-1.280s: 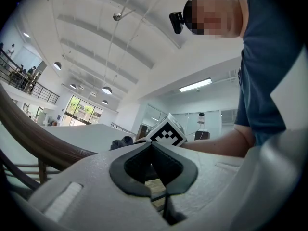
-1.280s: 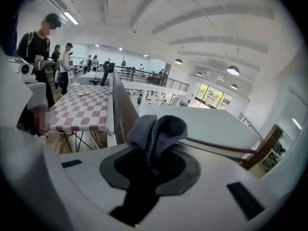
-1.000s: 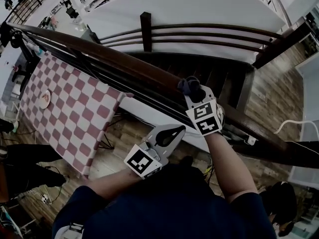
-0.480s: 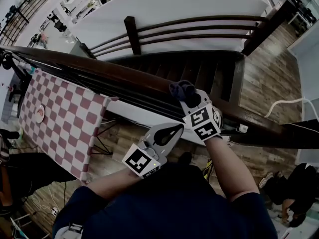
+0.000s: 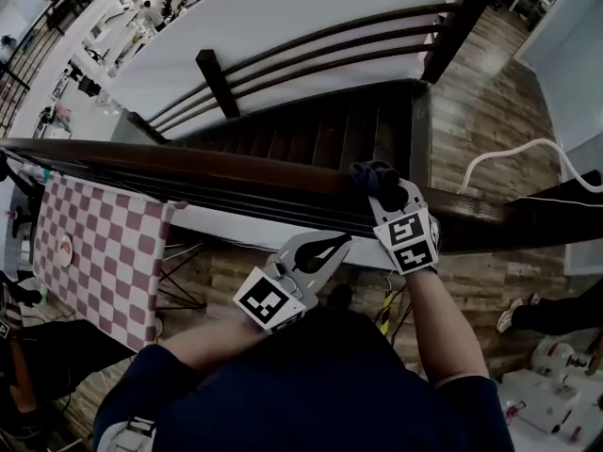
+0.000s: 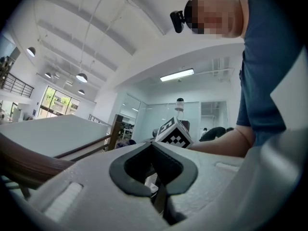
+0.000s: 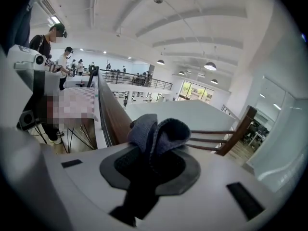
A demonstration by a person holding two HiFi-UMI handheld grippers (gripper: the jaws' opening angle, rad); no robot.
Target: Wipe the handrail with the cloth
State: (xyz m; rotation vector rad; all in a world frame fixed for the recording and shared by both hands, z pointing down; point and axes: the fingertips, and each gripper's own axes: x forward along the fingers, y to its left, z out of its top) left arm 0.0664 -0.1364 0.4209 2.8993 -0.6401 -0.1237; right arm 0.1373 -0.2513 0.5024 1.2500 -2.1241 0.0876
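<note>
A dark brown wooden handrail [image 5: 236,169] crosses the head view from left to right, above a stairwell. My right gripper [image 5: 382,188] is shut on a dark blue-grey cloth [image 5: 373,177] that rests on the rail's top. In the right gripper view the bunched cloth [image 7: 156,134] sticks out of the jaws, with the handrail [image 7: 109,112] running away to the left behind it. My left gripper [image 5: 325,249] hangs below the rail, apart from it, its jaws shut with nothing between them; in its own view the left gripper [image 6: 156,174] points at the right gripper's marker cube [image 6: 173,133].
A checkered red-and-white table [image 5: 89,252] stands below at the left. Dark stairs [image 5: 320,135] drop behind the rail, with a second railing [image 5: 311,50] beyond. A white hose [image 5: 513,158] lies on the wooden floor at right. People stand at the far left [image 7: 48,42].
The right gripper and cloth have slid along the rail toward the right side of the view. The head camera has turned, so the rail now lies nearly level. The left gripper stayed put.
</note>
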